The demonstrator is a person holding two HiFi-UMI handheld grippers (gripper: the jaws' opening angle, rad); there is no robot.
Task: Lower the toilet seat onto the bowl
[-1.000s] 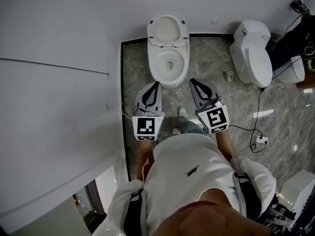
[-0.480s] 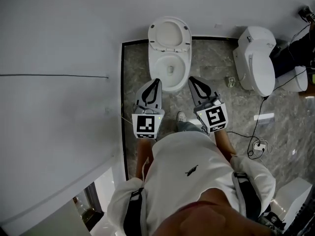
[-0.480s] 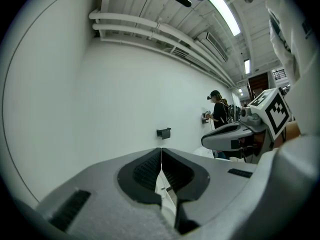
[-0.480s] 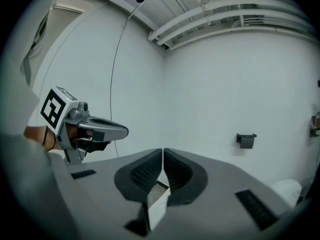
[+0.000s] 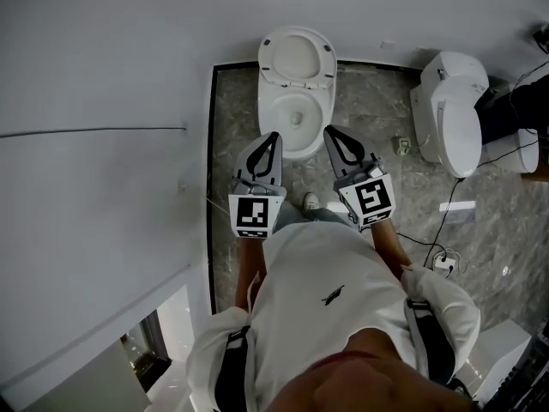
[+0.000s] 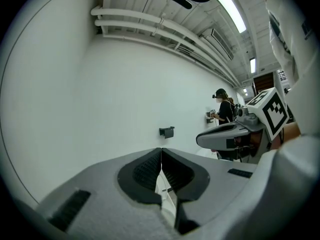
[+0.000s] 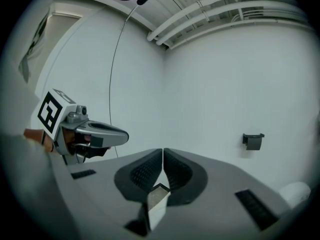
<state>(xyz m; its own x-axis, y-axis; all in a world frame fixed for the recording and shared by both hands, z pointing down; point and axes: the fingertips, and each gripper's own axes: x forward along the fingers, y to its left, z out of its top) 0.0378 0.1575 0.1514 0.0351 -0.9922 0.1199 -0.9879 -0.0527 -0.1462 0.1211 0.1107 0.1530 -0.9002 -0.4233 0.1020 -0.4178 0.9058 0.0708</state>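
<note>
Toilet seat [image 5: 296,57] raised, leaning back toward the wall behind the bowl [image 5: 294,114], dead ahead of both grippers. Left gripper [image 5: 274,137] and right gripper [image 5: 327,131] closed, empty, flanking the bowl's front, about equally near.

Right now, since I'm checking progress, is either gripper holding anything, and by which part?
Nothing is held: left gripper and right gripper are shut and empty, neither touching the raised toilet seat.
</note>
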